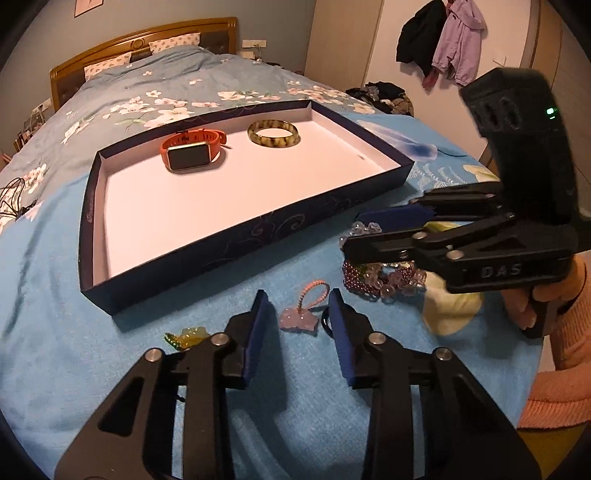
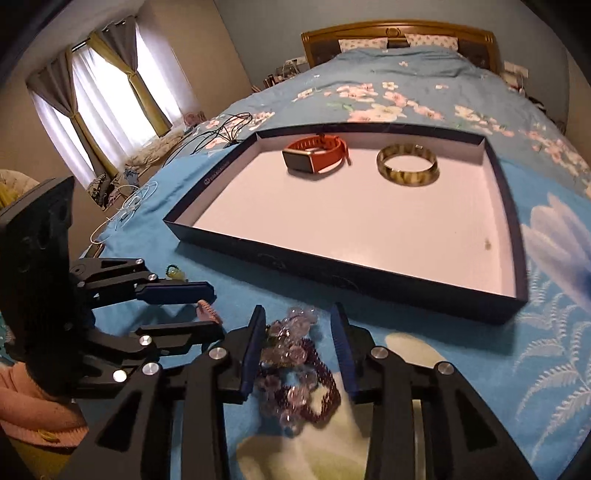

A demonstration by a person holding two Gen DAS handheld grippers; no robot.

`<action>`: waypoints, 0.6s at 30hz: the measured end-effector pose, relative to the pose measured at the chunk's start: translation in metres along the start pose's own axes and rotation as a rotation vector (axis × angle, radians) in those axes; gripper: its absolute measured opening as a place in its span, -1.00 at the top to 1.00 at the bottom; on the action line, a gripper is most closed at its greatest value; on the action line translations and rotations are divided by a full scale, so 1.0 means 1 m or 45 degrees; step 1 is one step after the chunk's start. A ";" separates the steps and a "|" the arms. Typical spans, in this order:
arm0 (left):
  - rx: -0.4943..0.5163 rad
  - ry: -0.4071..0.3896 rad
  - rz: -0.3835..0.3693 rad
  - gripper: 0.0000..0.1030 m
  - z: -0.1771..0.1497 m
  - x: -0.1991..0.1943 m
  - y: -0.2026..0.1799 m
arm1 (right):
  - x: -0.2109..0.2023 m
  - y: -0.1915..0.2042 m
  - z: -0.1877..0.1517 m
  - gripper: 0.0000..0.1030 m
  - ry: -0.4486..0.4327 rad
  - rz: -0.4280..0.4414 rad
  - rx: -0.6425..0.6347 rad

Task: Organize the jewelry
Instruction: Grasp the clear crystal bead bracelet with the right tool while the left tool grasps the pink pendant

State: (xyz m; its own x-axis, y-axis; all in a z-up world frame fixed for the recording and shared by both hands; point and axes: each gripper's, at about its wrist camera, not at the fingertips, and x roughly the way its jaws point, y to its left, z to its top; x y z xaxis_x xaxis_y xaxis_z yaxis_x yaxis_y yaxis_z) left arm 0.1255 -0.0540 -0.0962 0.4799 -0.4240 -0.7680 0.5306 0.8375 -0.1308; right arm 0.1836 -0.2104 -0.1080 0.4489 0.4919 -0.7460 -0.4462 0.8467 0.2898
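A bed with a carved golden-brown wooden headboard point(image 2: 399, 37) wears a blue floral quilt point(image 1: 155, 92). Daylight glows through a white-sheered window point(image 2: 107, 99) framed by grey-and-yellow curtains. A lilac jacket point(image 1: 461, 40) and a black garment point(image 1: 421, 33) hang on the beige wall.

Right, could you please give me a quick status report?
Left gripper open around pink charm. Right gripper open around bead bracelets. Watch, bangle in tray. Nothing blocking.

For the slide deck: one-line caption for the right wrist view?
Open right tool straddles a beaded bracelet pile on the bedspread; watch and bangle sit in the tray.
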 end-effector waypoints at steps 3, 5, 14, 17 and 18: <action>-0.009 0.004 -0.014 0.63 0.000 0.002 0.001 | -0.004 0.005 -0.001 0.77 -0.012 0.029 -0.023; -0.007 0.001 -0.019 0.65 0.000 0.001 0.001 | -0.010 0.009 -0.002 0.85 -0.034 0.037 -0.041; -0.009 -0.064 -0.031 0.66 -0.001 -0.015 -0.001 | -0.057 0.017 -0.004 0.85 -0.185 0.086 -0.032; -0.025 -0.097 -0.025 0.66 0.001 -0.025 0.002 | -0.069 0.018 -0.003 0.85 -0.223 0.085 -0.034; -0.031 -0.110 -0.026 0.66 0.002 -0.029 0.003 | -0.073 0.018 -0.003 0.85 -0.235 0.077 -0.035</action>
State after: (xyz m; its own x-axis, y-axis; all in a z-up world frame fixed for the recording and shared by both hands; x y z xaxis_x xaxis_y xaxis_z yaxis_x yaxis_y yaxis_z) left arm 0.1144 -0.0402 -0.0734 0.5285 -0.4682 -0.7082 0.5239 0.8362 -0.1618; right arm 0.1406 -0.2312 -0.0503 0.5537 0.5727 -0.6045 -0.4964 0.8099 0.3126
